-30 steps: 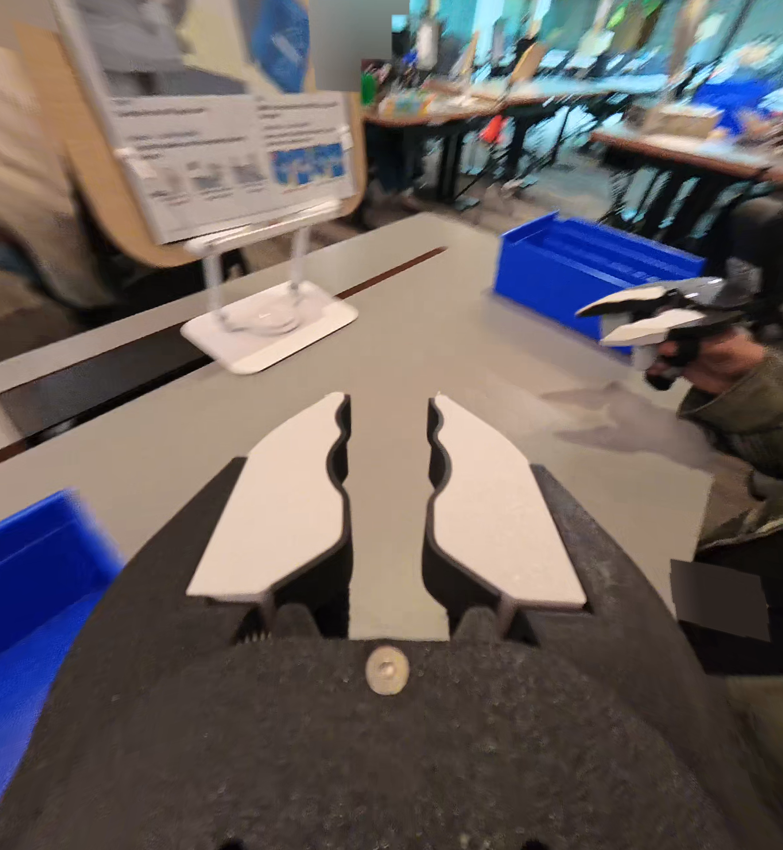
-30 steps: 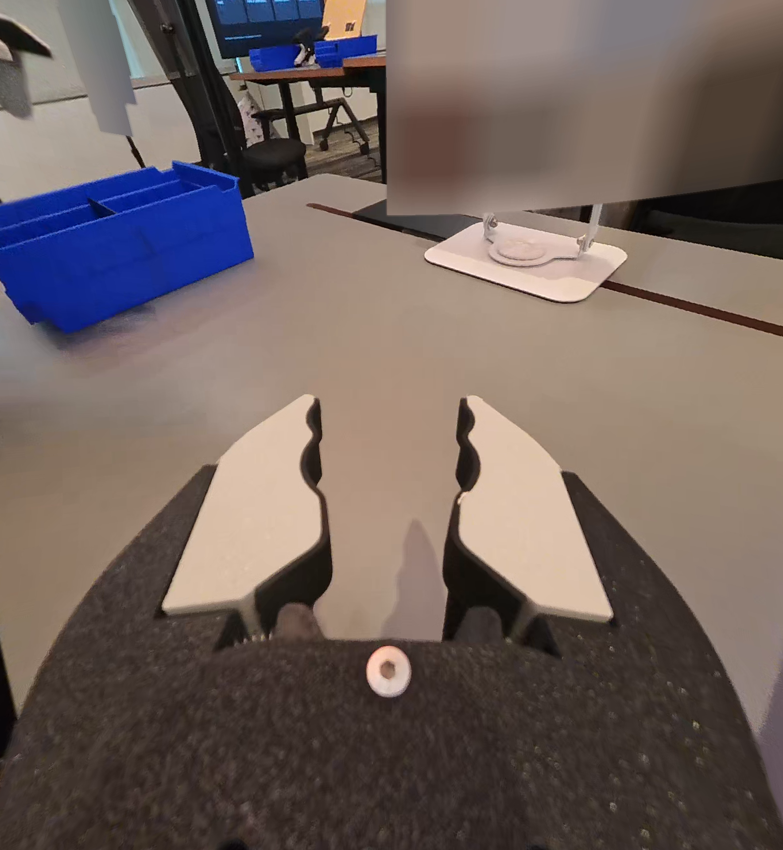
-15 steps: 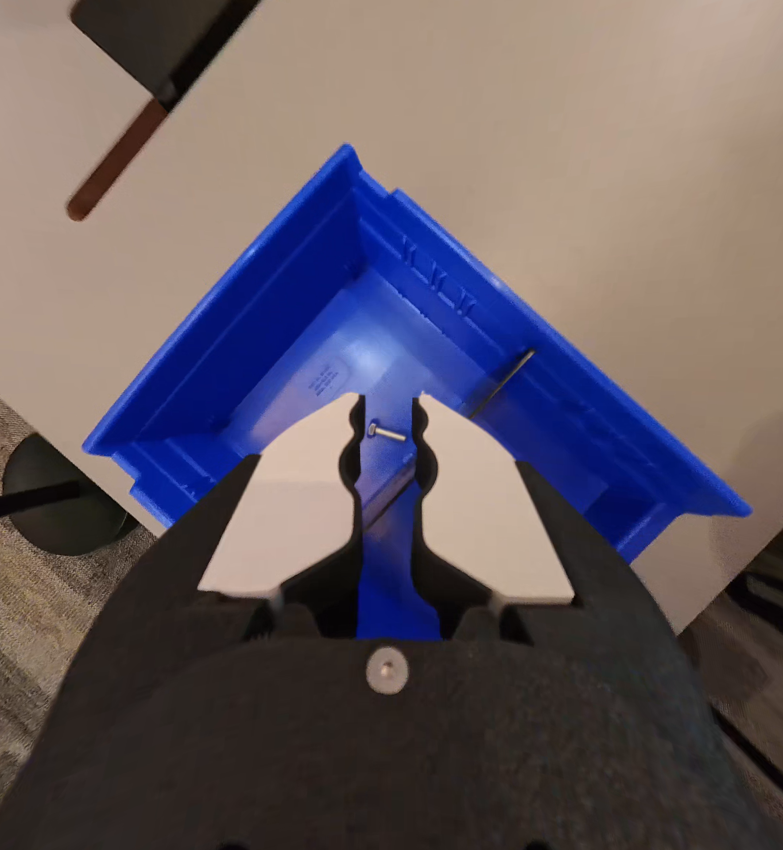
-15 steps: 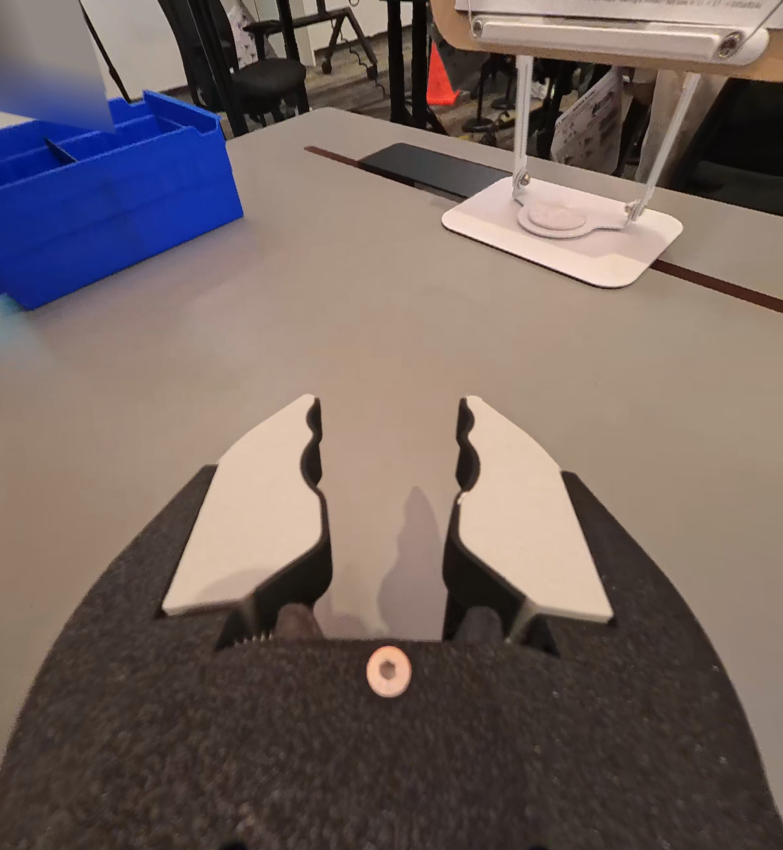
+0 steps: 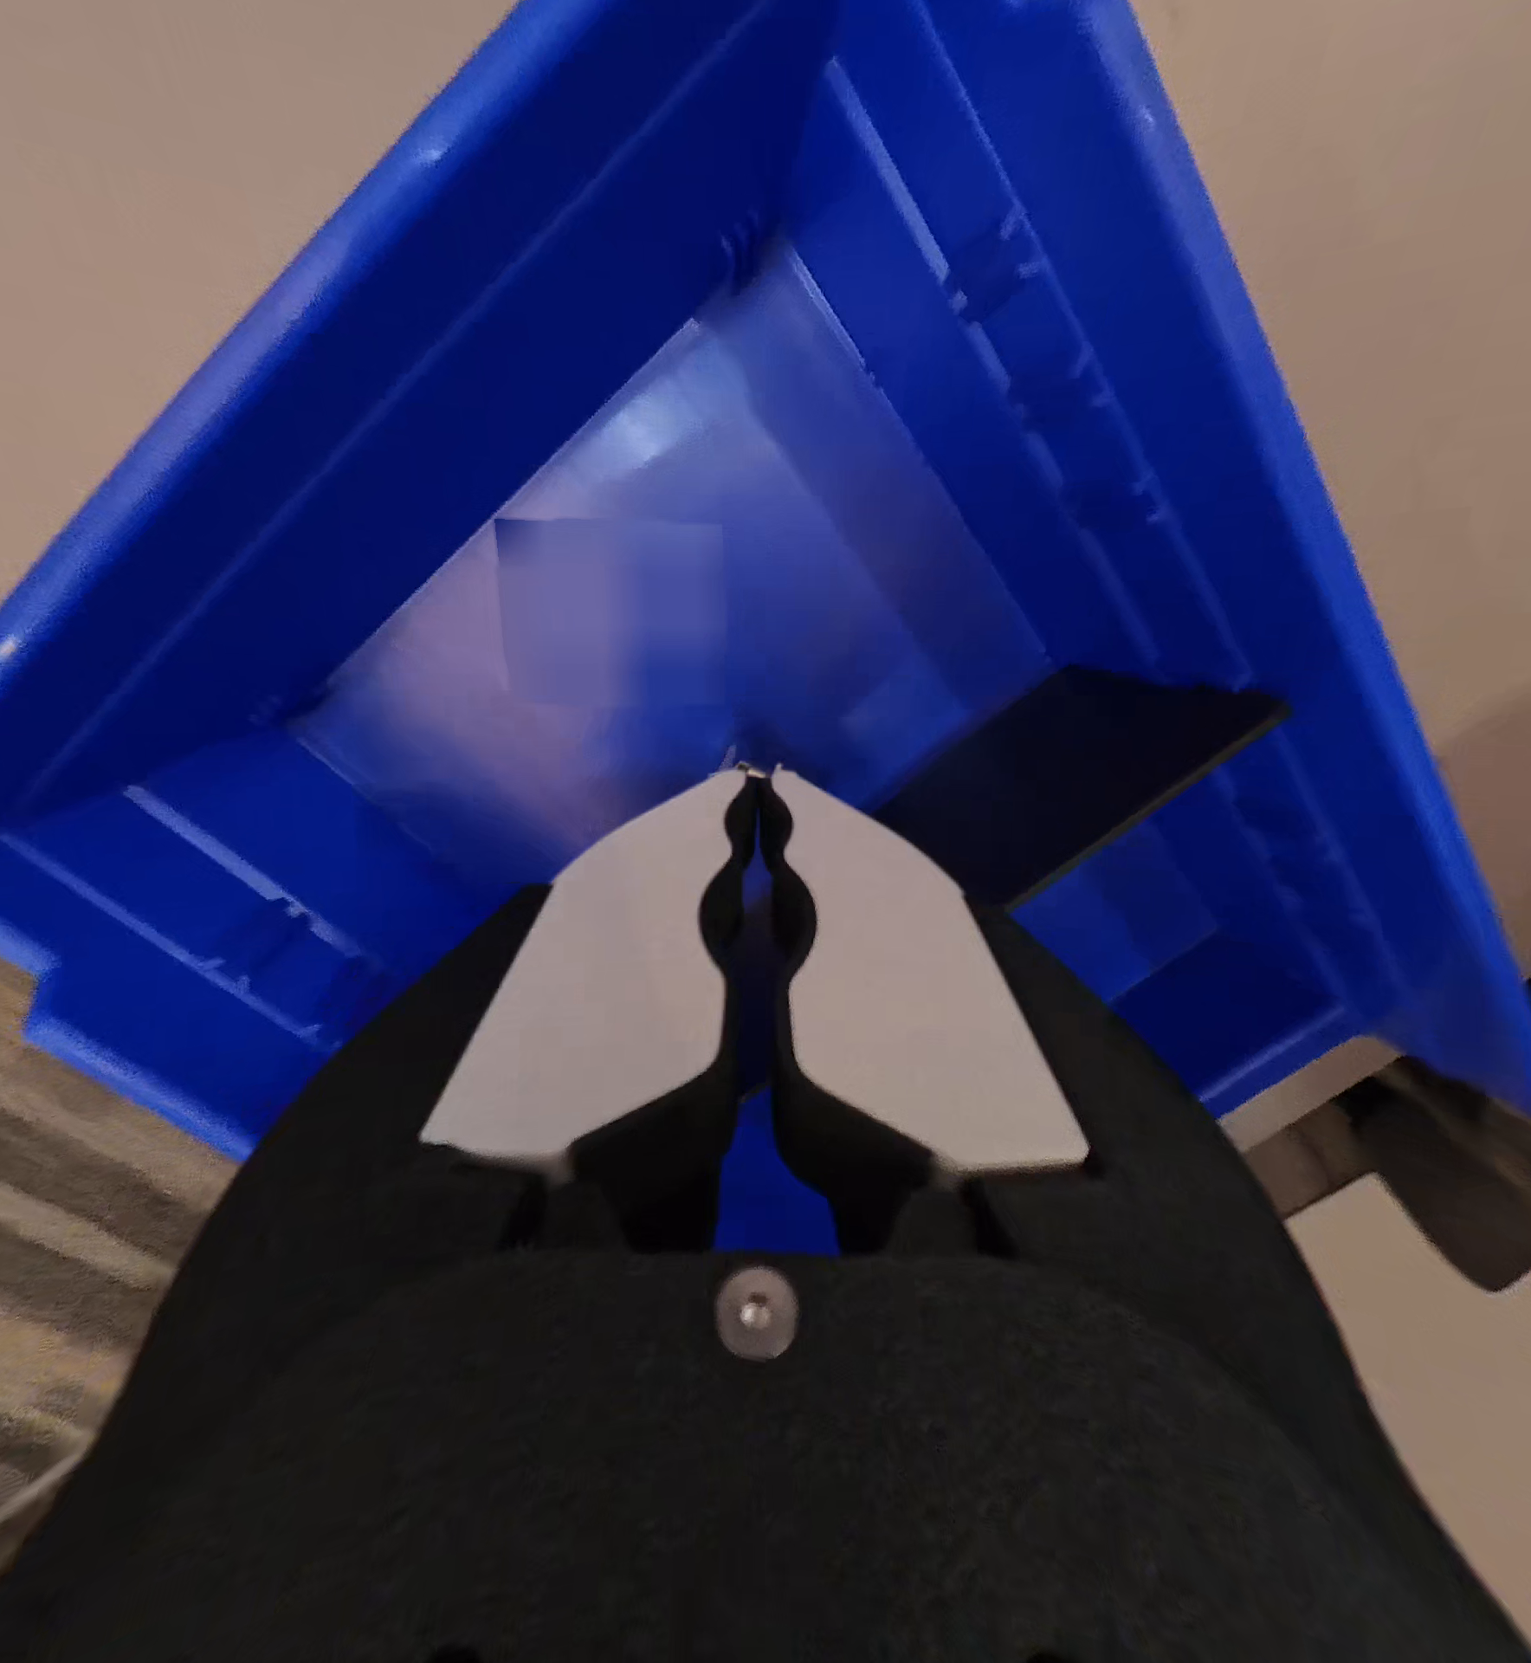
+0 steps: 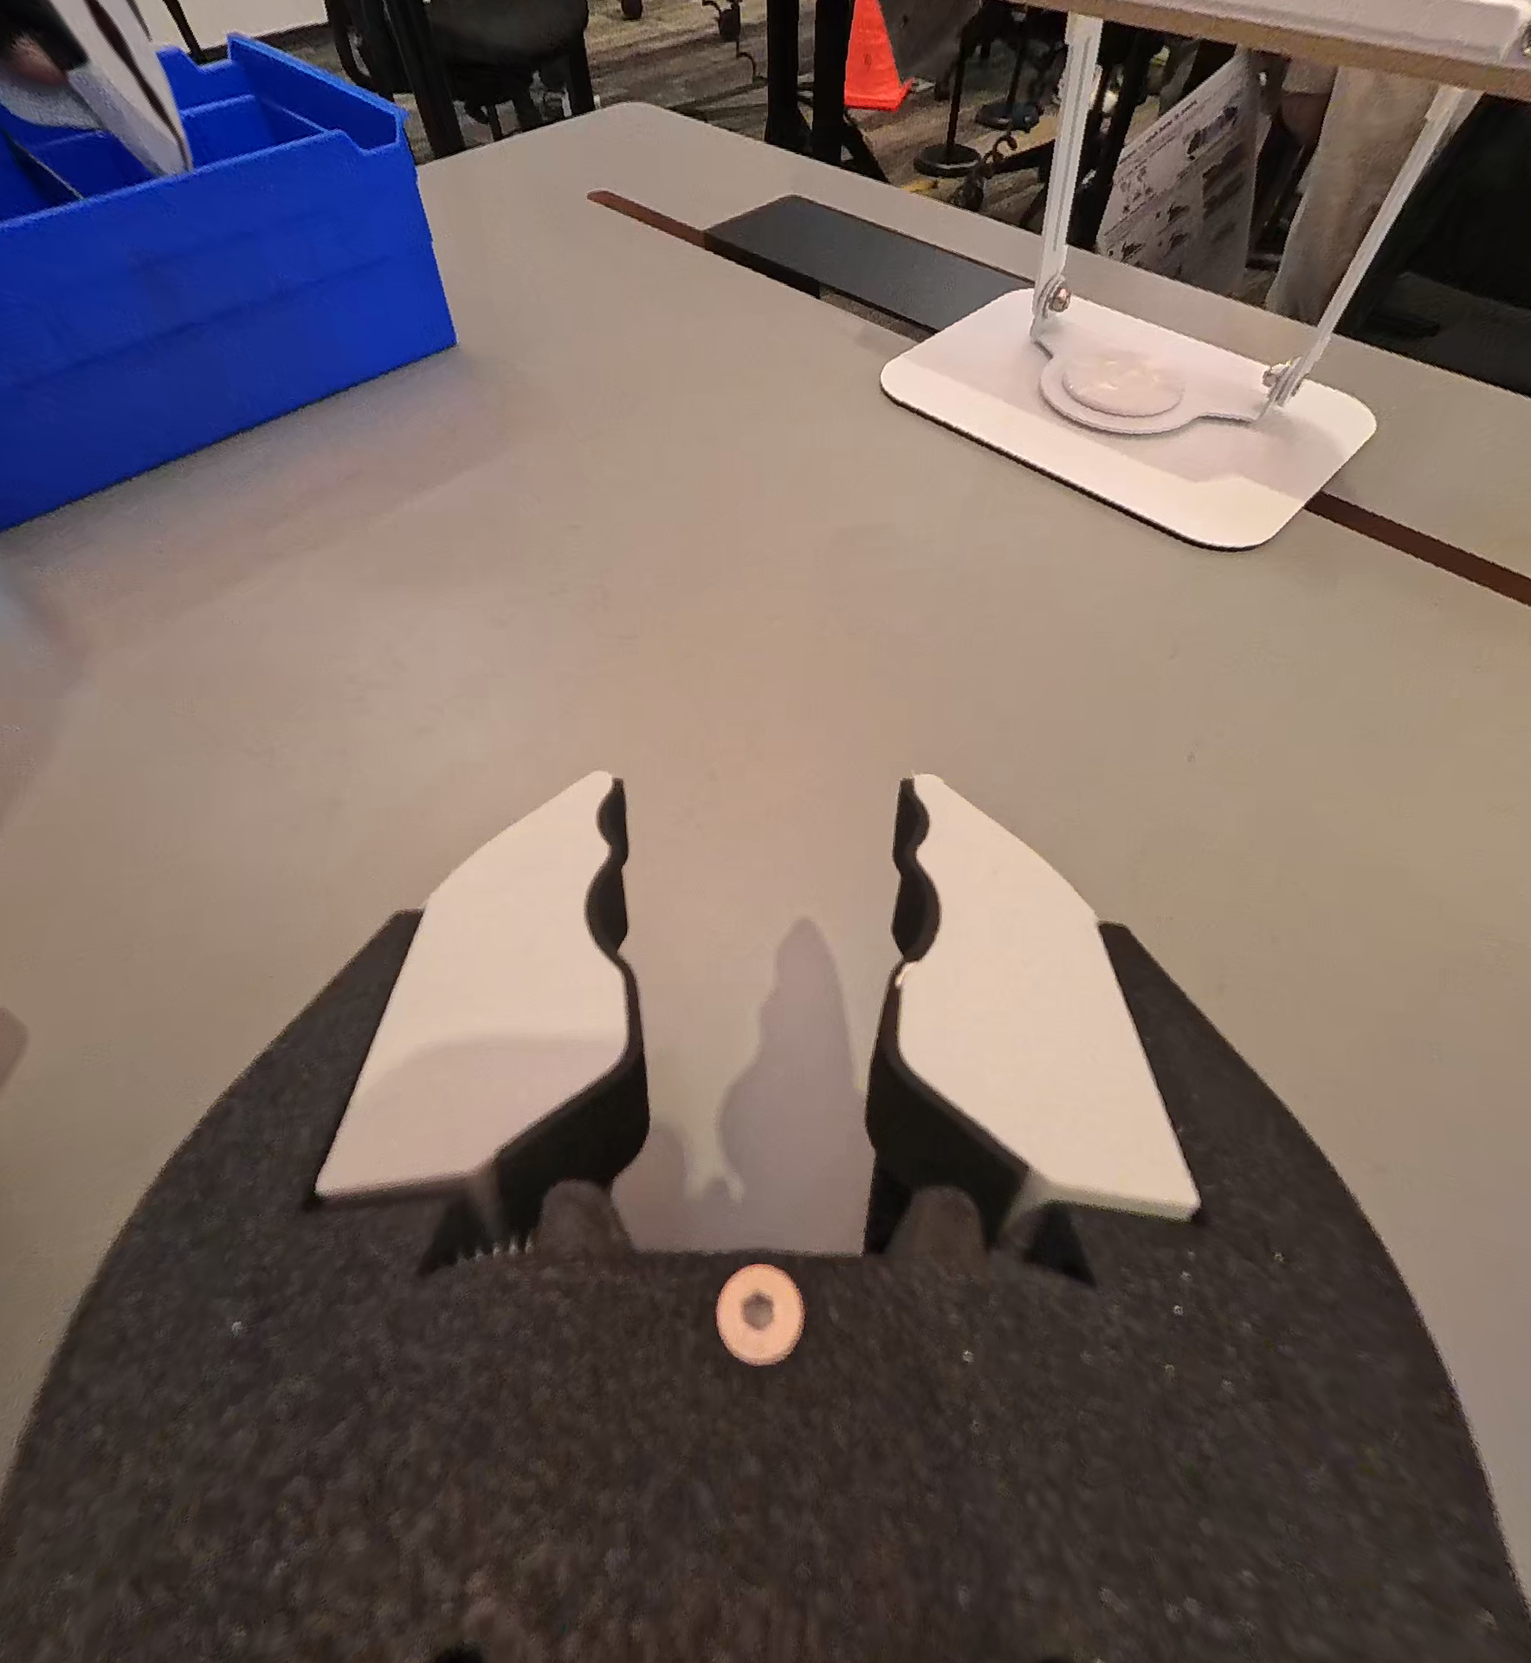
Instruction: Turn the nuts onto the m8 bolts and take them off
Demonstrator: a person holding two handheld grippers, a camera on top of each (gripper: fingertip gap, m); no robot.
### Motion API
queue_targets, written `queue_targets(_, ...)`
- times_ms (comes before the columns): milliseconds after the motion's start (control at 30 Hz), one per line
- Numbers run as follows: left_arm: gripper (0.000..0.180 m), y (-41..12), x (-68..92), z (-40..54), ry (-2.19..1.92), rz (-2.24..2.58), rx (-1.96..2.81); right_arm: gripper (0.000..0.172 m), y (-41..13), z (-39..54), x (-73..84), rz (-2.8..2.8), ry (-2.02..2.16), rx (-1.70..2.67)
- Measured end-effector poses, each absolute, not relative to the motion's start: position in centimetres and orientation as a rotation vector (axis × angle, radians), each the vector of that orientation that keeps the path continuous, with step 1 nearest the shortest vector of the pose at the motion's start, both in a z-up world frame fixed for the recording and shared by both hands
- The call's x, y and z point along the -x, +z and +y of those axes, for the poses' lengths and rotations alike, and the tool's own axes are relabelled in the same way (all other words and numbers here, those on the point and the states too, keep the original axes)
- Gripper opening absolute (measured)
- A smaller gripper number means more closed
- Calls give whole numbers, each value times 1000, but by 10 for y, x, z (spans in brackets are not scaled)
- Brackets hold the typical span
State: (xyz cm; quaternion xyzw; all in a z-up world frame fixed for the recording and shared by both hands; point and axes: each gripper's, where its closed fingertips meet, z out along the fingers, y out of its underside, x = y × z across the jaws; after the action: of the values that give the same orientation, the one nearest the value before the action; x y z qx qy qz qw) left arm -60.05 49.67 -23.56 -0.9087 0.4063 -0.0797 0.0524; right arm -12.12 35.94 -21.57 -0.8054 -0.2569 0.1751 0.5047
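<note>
In the left wrist view my left gripper (image 5: 755,778) reaches down into a blue bin (image 5: 384,360). Its fingertips are closed on a small silver bolt (image 5: 753,768), of which only a glint shows at the tips. The view is blurred. In the right wrist view my right gripper (image 6: 760,792) is open and empty, low over the grey table (image 6: 744,585). The same blue bin (image 6: 186,297) stands at the far left there, with the left gripper's white fingers (image 6: 128,117) dipping into it. No nut is in view.
A black divider (image 5: 1077,792) stands in the bin to the right of my left fingertips. A white stand base (image 6: 1131,423) and a black inset panel (image 6: 861,256) lie at the table's far right. The table edge and carpet (image 5: 42,1170) are below the bin. My right fingertips sit around 50 centimeters from my left ones.
My left gripper swung from the table over the bin, went down into it and closed its fingers around the small bolt. My right gripper stayed open and moved slightly.
</note>
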Motion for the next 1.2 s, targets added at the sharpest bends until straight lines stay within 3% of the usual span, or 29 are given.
queue_targets(33, 1, -238, 600, 496, -245, 1188, 2804, 57, -215, 358, 121, -621, 425, 1937)
queue_targets(533, 16, -265, 607, 495, -143, 896, 3118, 59, -199, 339, 96, -584, 412, 1878)
queue_targets(867, 11, -276, 604, 489, -133, 903, 3270, 60, -194, 334, 92, -577, 398, 1870)
queue_targets(1200, 26, -282, 614, 489, -10, 858, 3347, 63, -192, 331, 89, -576, 381, 1865)
